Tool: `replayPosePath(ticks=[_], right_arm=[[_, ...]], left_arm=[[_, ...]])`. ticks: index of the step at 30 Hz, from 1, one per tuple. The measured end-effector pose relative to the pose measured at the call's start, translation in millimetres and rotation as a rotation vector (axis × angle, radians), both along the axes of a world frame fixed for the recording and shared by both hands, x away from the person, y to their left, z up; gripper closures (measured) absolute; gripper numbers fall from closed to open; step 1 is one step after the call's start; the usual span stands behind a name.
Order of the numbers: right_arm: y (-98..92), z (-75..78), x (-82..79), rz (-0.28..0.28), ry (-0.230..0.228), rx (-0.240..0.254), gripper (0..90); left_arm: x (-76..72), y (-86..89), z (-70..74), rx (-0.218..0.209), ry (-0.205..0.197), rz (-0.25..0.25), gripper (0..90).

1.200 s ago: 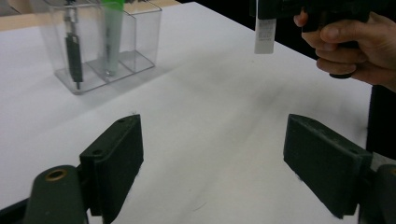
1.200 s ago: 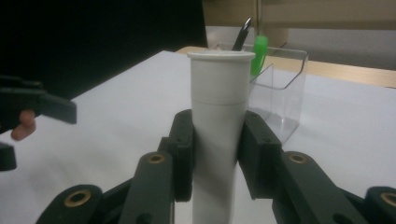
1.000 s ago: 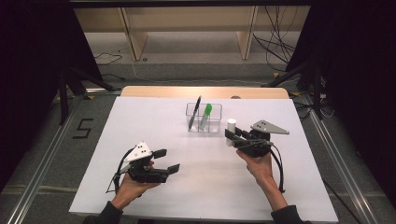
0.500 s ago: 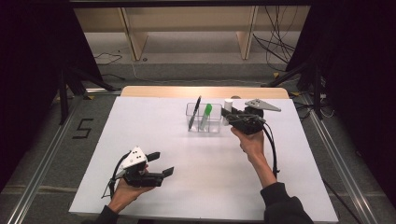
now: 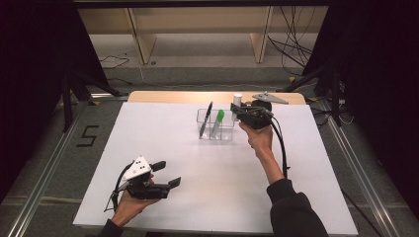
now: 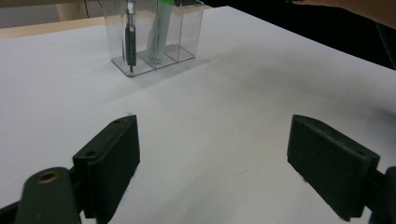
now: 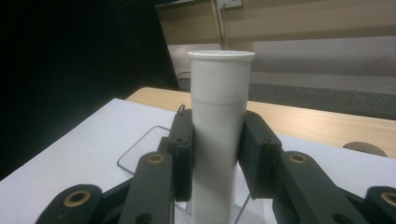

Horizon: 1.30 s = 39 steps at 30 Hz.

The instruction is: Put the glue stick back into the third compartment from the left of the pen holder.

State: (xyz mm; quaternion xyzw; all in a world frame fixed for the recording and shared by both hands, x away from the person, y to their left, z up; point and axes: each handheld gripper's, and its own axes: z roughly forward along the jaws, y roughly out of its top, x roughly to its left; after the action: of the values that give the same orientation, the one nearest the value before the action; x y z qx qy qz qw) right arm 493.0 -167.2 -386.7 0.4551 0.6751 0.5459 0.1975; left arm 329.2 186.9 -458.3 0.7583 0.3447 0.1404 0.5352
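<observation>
The work in hand looks like filling the clear three-compartment holder (image 5: 216, 126) on the white bench (image 5: 163, 148) with writing things, and it seems well along: a black pen (image 5: 206, 118) leans in the left compartment and a green-capped marker (image 5: 217, 122) stands in the middle one, while the right compartment is bare. The right gripper (image 5: 243, 110) has its jaws clamped on a white tube-shaped marker or glue stick (image 7: 219, 126), held upright just above the holder's right end; in the right gripper view the holder's rim sits directly under the tube. What is left, by my reading, is to lower it into that last compartment and let go. The left gripper (image 5: 165, 174) rests low at the near left of the bench, well apart from the holder, its jaws spread wide with nothing between them. Nothing stands in the way on the bench; the green marker next door and the thin compartment wall are the only things the tube could catch on.
</observation>
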Motion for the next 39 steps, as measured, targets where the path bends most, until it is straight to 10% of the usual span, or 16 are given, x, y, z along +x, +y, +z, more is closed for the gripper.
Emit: replayPosePath(ticks=[39], right_arm=[[23.8, -26.4, 25.3, -0.041, 0.06, -0.064, 68.5]], left_arm=[[-3.3, 7.7, -1.3, 0.003, 0.023, 0.013, 16.3]])
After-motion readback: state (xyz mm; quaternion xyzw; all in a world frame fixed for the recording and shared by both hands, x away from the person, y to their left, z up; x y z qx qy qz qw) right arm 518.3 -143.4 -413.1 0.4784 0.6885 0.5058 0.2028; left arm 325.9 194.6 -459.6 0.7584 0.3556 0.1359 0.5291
